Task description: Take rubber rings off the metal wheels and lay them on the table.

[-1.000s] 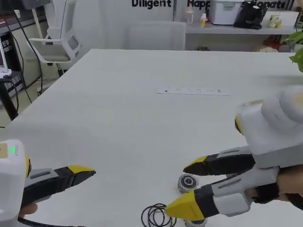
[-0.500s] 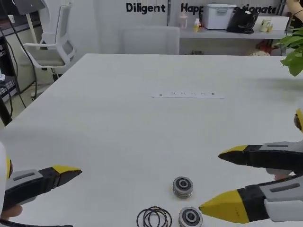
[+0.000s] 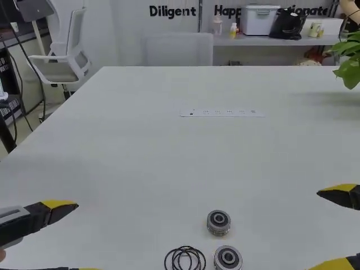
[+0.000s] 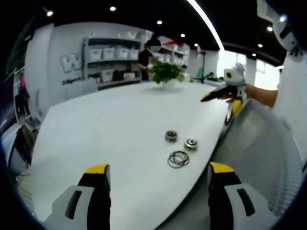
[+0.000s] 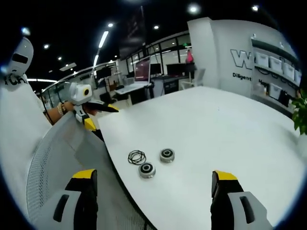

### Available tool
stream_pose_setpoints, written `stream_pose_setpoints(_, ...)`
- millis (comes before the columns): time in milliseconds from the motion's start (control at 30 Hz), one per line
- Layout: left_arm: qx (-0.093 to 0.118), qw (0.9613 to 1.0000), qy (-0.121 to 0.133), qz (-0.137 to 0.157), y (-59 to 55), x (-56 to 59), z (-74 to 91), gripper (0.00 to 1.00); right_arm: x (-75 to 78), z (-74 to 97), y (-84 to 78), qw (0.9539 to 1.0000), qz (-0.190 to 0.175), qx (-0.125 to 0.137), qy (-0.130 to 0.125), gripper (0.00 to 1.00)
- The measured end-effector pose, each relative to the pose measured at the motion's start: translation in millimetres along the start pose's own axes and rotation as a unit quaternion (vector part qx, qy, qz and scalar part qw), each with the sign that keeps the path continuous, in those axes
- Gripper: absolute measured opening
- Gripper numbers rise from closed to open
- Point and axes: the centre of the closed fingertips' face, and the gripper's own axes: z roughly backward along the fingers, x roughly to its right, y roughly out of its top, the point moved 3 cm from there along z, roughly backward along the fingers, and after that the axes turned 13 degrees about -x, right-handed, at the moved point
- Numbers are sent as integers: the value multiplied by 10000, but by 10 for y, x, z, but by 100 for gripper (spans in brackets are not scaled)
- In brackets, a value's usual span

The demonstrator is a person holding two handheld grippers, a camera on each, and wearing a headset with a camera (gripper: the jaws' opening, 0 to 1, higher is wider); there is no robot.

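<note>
- The left gripper (image 4: 158, 170) has its jaws spread wide with nothing between them. The right gripper (image 5: 155, 175) is just as wide and just as empty.
- 1 second ago the right gripper hung over the 2 wheels, its jaws either side of the far wheel (image 3: 219, 221). It has since drawn back to the right edge of the head view, and the left gripper has slid off toward the lower left.
- With both tools back, the 2 wheels stand uncovered near the front edge of the table (image 3: 169, 146). The near wheel (image 3: 228, 258) sits just in front of the far one.
- The rubber rings (image 3: 185, 259) lie flat in a loose overlapping bundle just left of the near wheel, seemingly where they lay 1 second ago.
- My reading is that a ring has been laid down and the hands are resetting. Whether either wheel keeps a ring in its groove is too small to tell.
- A thin white strip (image 3: 222, 112) with small marks lies flat well beyond the wheels, clear of the work.
- An office chair (image 3: 62, 56) stands off the far left corner, a leafy plant (image 3: 350, 62) at the far right, and shelves with boxes along the back wall.
- Nothing lies between either gripper and the wheels. The nearest hazard is the ring bundle, close enough to the near wheel to be nudged on the next reach.
</note>
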Motion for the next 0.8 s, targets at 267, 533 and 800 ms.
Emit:
stream_pose_setpoints(267,-136,9999,1,-27,-58,20,-11,85,110,-18,-318,9988,-315,-275,-235,99)
stream_pose_setpoints(533,-234,9997,-19,-9,-85,47,-20,85,127,-87,-540,9955,-580,-659,-364,96)
stream_pose_setpoints(800,-209,9997,-11,145,-91,59,-12,84,67,-121,-614,9931,-650,-924,-328,93)
